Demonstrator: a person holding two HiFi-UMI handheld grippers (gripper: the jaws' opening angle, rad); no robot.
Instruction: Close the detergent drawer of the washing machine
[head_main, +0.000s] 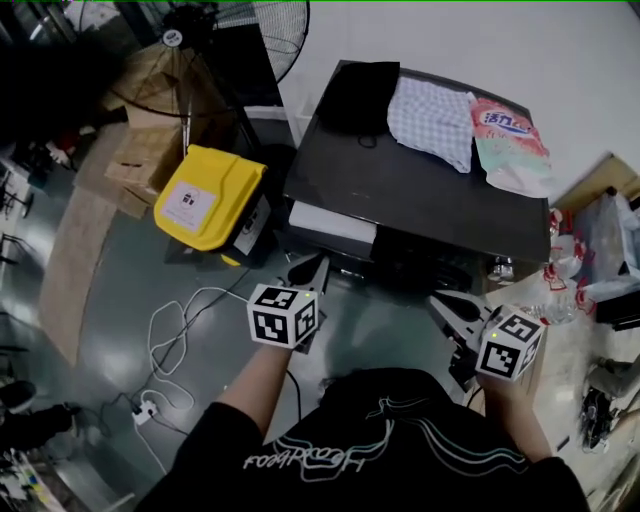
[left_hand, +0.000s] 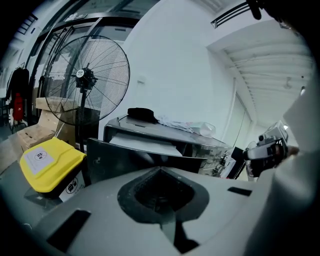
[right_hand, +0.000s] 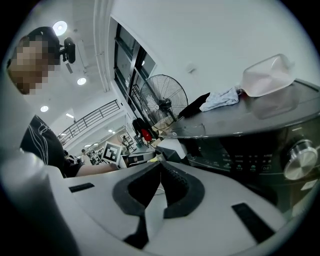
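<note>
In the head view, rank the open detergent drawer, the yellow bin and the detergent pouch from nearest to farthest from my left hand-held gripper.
1. Detergent drawer: just ahead of the left hand-held gripper, open at the washer front left.
2. Yellow bin: on the floor, left of the washer.
3. Detergent pouch: rear right of the washer top.

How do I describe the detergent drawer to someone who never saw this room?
Find the dark washing machine by the white wall. At its front corner nearest the yellow bin, the detergent drawer sticks out: the only pale part there.
</note>
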